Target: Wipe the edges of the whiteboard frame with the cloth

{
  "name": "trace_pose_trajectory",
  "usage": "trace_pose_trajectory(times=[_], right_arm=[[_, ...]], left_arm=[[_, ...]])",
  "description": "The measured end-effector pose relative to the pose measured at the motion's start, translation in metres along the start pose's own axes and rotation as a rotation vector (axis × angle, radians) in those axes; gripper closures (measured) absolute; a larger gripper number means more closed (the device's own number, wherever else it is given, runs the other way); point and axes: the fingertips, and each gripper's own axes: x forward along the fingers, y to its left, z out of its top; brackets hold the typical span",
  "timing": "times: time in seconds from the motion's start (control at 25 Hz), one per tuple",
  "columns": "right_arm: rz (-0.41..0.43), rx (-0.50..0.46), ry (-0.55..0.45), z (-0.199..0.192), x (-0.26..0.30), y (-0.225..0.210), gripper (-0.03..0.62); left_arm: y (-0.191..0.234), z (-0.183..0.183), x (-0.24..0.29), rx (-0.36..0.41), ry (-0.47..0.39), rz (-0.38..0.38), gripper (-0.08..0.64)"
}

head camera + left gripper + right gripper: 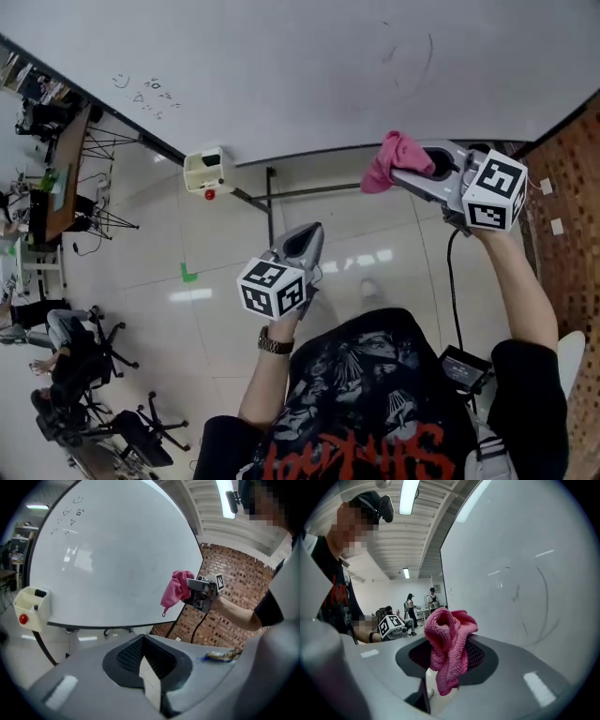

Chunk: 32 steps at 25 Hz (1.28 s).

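Observation:
The whiteboard (281, 66) fills the top of the head view, and its dark lower frame edge (309, 152) curves beneath it. My right gripper (403, 172) is shut on a pink cloth (394, 159), held just under that edge near the board's right end. I cannot tell whether the cloth touches the frame. From the right gripper view the cloth (450, 644) bunches out of the jaws, with the board (525, 564) to the right. My left gripper (305, 239) is lower and left of it, shut and empty. In its own view it (143, 660) faces the board's frame (117, 626) and the cloth (176, 588).
A cream box with a red button (208, 171) hangs at the board's lower edge, above the black stand legs (270, 202). A brick wall (562, 187) rises at the right. Office chairs (84, 375) and desks (56, 178) stand at the left. A cable (450, 272) hangs from my right gripper.

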Motion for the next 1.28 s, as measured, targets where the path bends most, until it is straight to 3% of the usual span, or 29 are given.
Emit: trace_pose_trajectory(times=[0.28,0.4,0.6,0.76,0.96,1.28], right_arm=[[-0.069,0.164,0.000,-0.075,-0.133,0.035,0.465],[-0.111,0.231,-0.012,-0.090,-0.183,0.061,0.466],[-0.251,0.294,-0.074,-0.106,-0.234,0.118,0.466],[-0.352,0.304,-0.099,-0.109,-0.247,0.172,0.466],[-0.367,0.298,-0.086,-0.118,-0.256,0.237,0.466],[-0.345,0.159,-0.135,-0.117,-0.277,0.270,0.465]], left_arm=[[-0.121,-0.050,0.039,-0.002,0.087,-0.114,0.563],[-0.155,-0.057,0.038,0.018,0.082,-0.156,0.563],[-0.201,-0.080,0.010,0.023,0.045,-0.211,0.563],[-0.235,-0.101,-0.029,-0.002,-0.003,-0.242,0.563],[-0.286,-0.142,-0.060,-0.027,0.020,-0.298,0.563],[-0.365,-0.131,-0.058,0.092,-0.005,-0.287,0.563]])
